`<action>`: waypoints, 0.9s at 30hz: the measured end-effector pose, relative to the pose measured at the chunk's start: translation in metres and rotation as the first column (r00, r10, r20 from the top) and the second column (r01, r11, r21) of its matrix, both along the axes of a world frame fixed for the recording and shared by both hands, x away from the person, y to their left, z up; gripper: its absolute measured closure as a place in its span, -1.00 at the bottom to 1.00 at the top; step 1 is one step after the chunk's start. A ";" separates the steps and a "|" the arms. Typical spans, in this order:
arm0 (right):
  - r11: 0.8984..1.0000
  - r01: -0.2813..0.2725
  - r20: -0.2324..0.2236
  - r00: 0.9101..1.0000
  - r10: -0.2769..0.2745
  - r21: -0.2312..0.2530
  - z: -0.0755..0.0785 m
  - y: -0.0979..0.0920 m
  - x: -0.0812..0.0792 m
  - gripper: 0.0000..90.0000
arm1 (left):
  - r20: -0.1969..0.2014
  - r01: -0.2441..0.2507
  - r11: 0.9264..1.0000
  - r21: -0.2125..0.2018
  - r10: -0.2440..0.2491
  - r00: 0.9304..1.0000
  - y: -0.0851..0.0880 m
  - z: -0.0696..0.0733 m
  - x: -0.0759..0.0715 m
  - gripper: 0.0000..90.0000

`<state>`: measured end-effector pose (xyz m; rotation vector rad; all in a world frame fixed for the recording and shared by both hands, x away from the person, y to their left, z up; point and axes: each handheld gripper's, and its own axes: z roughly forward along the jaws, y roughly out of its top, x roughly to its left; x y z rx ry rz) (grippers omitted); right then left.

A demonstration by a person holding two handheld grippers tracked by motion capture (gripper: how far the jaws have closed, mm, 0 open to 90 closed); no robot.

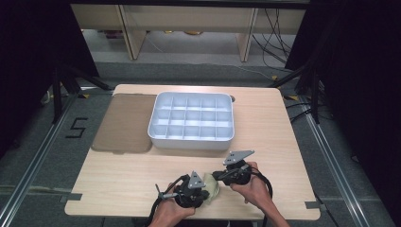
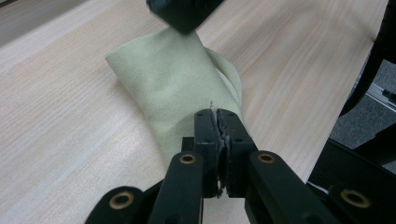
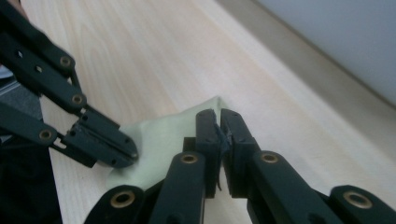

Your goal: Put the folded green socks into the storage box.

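Left hand-held gripper [image 2: 217, 114]: jaws together, clamped on the near edge of a small pale-green woven cloth [image 2: 180, 88] that lies folded on the light wooden bench [image 2: 70, 140]. In the high view this left hand-held gripper [image 1: 201, 189] sits at the bench's near edge, with the cloth [image 1: 211, 183] just to its right, between the two tools. Right hand-held gripper [image 3: 219, 116]: jaws together, pinching the opposite corner of the cloth [image 3: 161, 140]; in the high view the right hand-held gripper [image 1: 218, 176] points inward from the cloth's far right side.

Beyond both tools, well apart toward the far side of the bench, stand a white plastic tray divided into many square compartments [image 1: 191, 137] and, to its left, a flat brown lid-like panel [image 1: 125, 123].

Step in hand, as judged: smoothing or folding the cloth. To do it well, keep both pinches firm on the fabric edges, move the two tools together at an even height, and hold the cloth lightly taut so that no crease forms and neither corner slips free.
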<state>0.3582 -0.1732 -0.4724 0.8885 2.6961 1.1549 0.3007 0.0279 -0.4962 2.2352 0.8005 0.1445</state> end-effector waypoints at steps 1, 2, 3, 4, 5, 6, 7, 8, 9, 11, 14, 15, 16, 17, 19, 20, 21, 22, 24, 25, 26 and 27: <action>1.000 -0.001 0.012 1.000 0.001 0.002 0.001 -0.001 0.001 0.89 | 0.000 0.005 1.000 0.006 -0.005 1.000 0.000 0.000 0.000 0.91; 1.000 -0.005 0.013 1.000 0.005 0.002 0.003 -0.002 0.003 0.85 | 0.004 0.002 1.000 0.012 -0.002 1.000 0.000 0.000 0.000 0.91; 1.000 0.001 -0.002 1.000 -0.001 0.007 0.005 -0.002 0.003 0.77 | 0.004 0.002 1.000 0.007 -0.002 1.000 0.000 0.000 0.000 0.92; 1.000 0.004 -0.004 1.000 -0.004 0.007 0.005 -0.001 0.004 0.69 | 0.000 -0.001 1.000 0.006 0.001 1.000 0.000 0.000 0.000 0.92; 1.000 0.017 -0.004 1.000 -0.017 0.012 0.005 -0.001 0.006 0.57 | -0.001 -0.003 1.000 -0.003 0.003 1.000 -0.001 0.000 0.000 0.92; 1.000 0.023 -0.014 1.000 -0.023 0.013 0.005 0.000 0.007 0.49 | 0.004 -0.005 1.000 0.004 0.005 1.000 -0.001 0.000 0.001 0.92; 1.000 0.020 -0.015 1.000 -0.020 0.011 0.003 0.002 0.009 0.44 | 0.001 -0.006 1.000 0.009 0.006 1.000 0.000 0.000 0.001 0.92; 1.000 0.025 -0.035 0.999 -0.025 0.014 0.003 0.003 0.009 0.41 | 0.003 -0.003 1.000 0.010 0.003 1.000 0.000 0.000 0.001 0.92; 0.999 0.031 -0.030 0.999 -0.030 0.011 0.002 0.005 0.010 0.39 | 0.002 -0.002 1.000 0.010 0.002 1.000 -0.001 0.000 0.000 0.92; 1.000 0.030 -0.047 0.998 -0.030 0.004 -0.001 0.008 0.012 0.33 | 0.001 0.011 1.000 0.014 -0.011 1.000 -0.001 0.000 0.001 0.92; 1.000 0.025 -0.065 0.998 -0.025 -0.011 -0.005 0.010 0.014 0.25 | 0.003 0.007 1.000 0.016 -0.007 1.000 0.000 0.000 0.002 0.92; 0.999 0.036 -0.076 0.996 -0.037 -0.009 -0.006 0.011 0.014 0.22 | 0.000 0.007 1.000 0.016 -0.007 1.000 0.000 0.001 0.001 0.92; 0.999 0.033 -0.075 0.997 -0.034 -0.009 -0.007 0.011 0.015 0.21 | 0.004 0.010 1.000 0.018 -0.010 1.000 0.000 0.000 0.002 0.92; 0.999 0.030 -0.090 0.995 -0.032 -0.014 -0.008 0.011 0.015 0.19 | 0.004 0.011 1.000 0.014 -0.011 1.000 0.000 0.000 0.001 0.92; 1.000 0.018 -0.095 0.995 -0.019 -0.007 -0.010 0.011 0.015 0.20 | 0.003 0.020 1.000 0.016 -0.020 1.000 0.000 0.001 0.001 0.92; 1.000 0.021 -0.104 0.994 -0.021 -0.009 -0.011 0.011 0.015 0.20 | 0.003 0.022 1.000 0.019 -0.022 1.000 0.000 0.001 0.001 0.92; 1.000 0.013 -0.097 0.995 -0.014 -0.013 -0.011 0.010 0.017 0.19 | 0.003 0.022 1.000 0.018 -0.022 1.000 0.000 0.001 0.001 0.91; 1.000 0.002 -0.095 0.995 -0.003 -0.015 -0.012 0.010 0.017 0.18 | 0.003 0.023 1.000 0.019 -0.023 1.000 0.000 0.001 0.002 0.91; 1.000 0.000 -0.111 0.994 -0.003 -0.027 -0.013 0.011 0.017 0.17 | 0.004 0.016 0.999 0.029 -0.016 1.000 0.001 0.001 0.002 0.91; 0.999 -0.003 -0.114 0.993 -0.002 -0.036 -0.015 0.011 0.017 0.17 | 0.001 0.016 1.000 0.022 -0.016 1.000 0.001 0.001 0.001 0.91; 0.999 -0.006 -0.120 0.993 0.001 -0.039 -0.016 0.011 0.017 0.17 | 0.003 0.019 1.000 0.026 -0.019 1.000 0.001 0.002 0.002 0.91; 0.999 0.005 -0.131 0.991 -0.011 -0.045 -0.016 0.012 0.016 0.17 | 0.005 0.019 0.999 0.029 -0.019 1.000 0.001 0.002 0.002 0.91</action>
